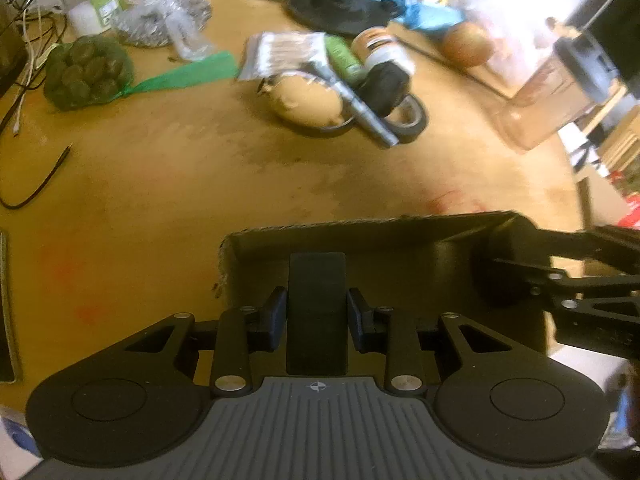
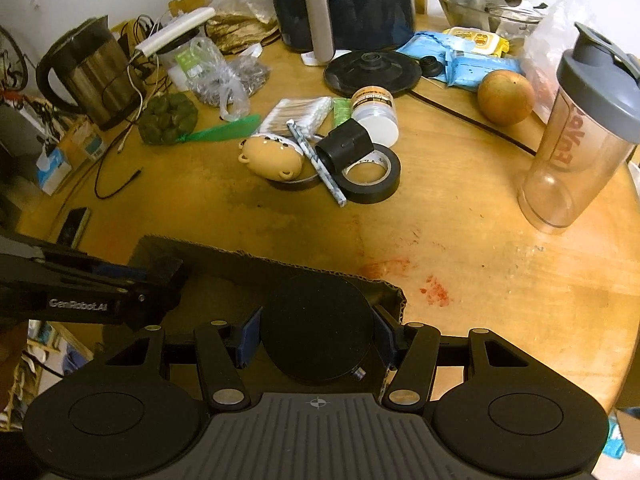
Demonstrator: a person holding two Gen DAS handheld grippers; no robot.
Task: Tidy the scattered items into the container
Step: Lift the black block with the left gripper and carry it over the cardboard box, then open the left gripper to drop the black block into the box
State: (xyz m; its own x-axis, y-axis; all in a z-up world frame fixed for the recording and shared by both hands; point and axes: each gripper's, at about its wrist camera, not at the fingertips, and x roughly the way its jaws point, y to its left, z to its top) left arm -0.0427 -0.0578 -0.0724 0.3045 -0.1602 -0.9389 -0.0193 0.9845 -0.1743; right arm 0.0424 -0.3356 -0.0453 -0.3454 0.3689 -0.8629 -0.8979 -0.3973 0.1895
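Both tongs clamped, angled downward

Round wooden table with red smears near front. Air fryer at back, kettle back left, kettle base in front of fryer. Clear shaker bottle upright at right edge, orange beside it. Netted bag of green fruit left of centre.

Both wrist views look steeply down, sharing the cardboard box close below.

Home kitchen table: kettle, air fryer, shaker bottle, fruit
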